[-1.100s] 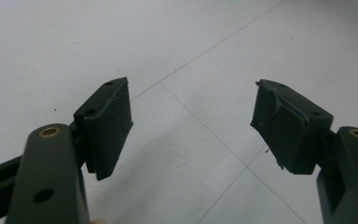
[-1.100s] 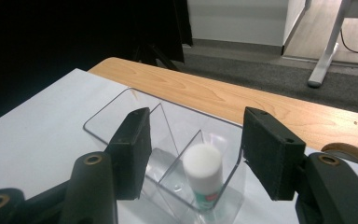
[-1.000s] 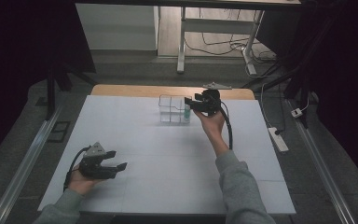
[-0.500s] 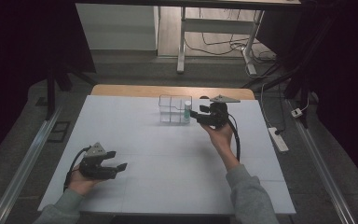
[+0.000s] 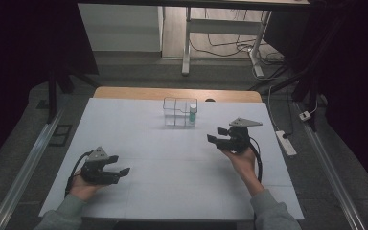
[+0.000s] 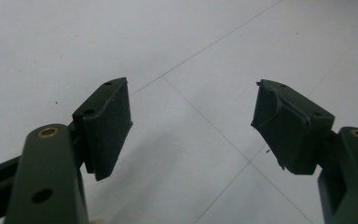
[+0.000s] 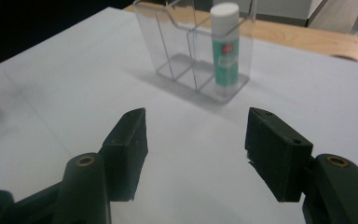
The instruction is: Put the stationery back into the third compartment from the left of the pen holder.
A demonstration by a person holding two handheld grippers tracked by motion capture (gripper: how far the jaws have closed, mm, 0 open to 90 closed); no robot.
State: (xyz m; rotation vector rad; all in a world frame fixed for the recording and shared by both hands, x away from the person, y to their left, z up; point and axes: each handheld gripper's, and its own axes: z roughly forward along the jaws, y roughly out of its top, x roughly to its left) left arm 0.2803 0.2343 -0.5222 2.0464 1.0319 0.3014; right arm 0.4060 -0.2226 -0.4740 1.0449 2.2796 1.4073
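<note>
Right gripper [image 5: 214, 135] pulled back from holder [image 5: 179, 113], jaws spread, empty.
Glue stick [image 7: 224, 44] stood upright inside an end compartment; placement looked complete. Left gripper [image 5: 121, 171] lay open, idle.

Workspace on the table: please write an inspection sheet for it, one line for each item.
Surface: white table, wooden strip along far edge.
Job's things: glue stick upright in an end compartment of clear organizer; other compartments look empty.
Clutter: nothing seen.
Grippers: left claw open, nothing between jaws; right claw open, nothing between jaws, apart from organizer, its jaws just opening.
Cables: black cable trails from right claw.
Surroundings: power strip on floor, table legs beyond.
</note>
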